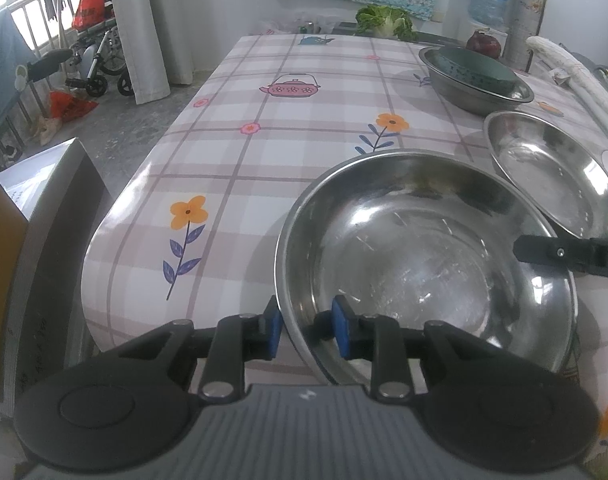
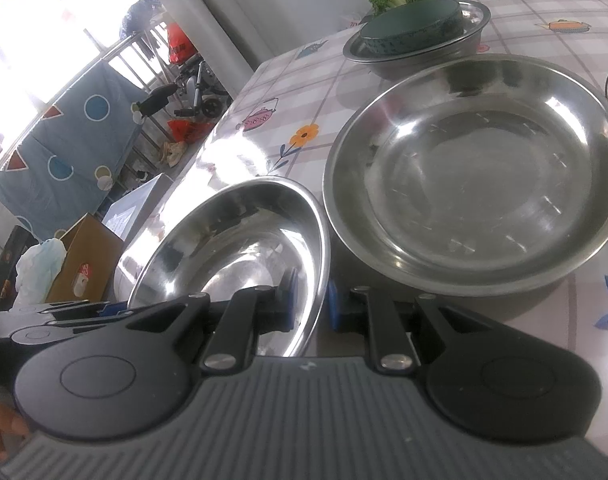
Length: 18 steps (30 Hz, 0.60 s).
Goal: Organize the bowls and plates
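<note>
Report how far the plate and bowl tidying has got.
Done: green bowl sits nested in the steel basin at the far end. In hand: the right gripper is shut on the rim of the near steel bowl; left gripper straddles its opposite rim. Left: that bowl and the shallow steel dish beside it are unstacked.

A large shiny steel bowl (image 1: 424, 264) sits upright at the near edge of the table, its rim caught between two blue claw pads on either side. Just beside it lies a shallower steel plate (image 2: 476, 176), empty and flat on the checked cloth. Farther back, a dark green bowl (image 2: 414, 26) rests tilted inside another steel basin (image 2: 420, 54).
</note>
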Tool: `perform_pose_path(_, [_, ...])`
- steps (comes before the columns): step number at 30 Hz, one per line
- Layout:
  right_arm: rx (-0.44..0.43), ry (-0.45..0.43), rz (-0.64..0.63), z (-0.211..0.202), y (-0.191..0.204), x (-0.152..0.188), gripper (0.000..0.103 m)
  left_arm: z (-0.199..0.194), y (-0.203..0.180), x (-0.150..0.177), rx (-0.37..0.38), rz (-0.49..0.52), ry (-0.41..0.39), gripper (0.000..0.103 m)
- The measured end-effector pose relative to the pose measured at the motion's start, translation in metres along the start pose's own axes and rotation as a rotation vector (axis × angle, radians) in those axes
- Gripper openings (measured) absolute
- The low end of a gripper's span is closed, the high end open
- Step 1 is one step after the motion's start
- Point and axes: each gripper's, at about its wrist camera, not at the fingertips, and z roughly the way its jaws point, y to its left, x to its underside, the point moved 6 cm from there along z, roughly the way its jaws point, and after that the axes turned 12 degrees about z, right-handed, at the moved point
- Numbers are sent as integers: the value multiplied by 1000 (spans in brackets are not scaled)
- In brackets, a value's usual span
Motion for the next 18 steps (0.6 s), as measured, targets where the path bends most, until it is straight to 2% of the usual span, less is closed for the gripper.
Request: perform_pose_path(18, [-5,-1,-3,2,0,1,15,0,-2,-2,-15,7,4,29])
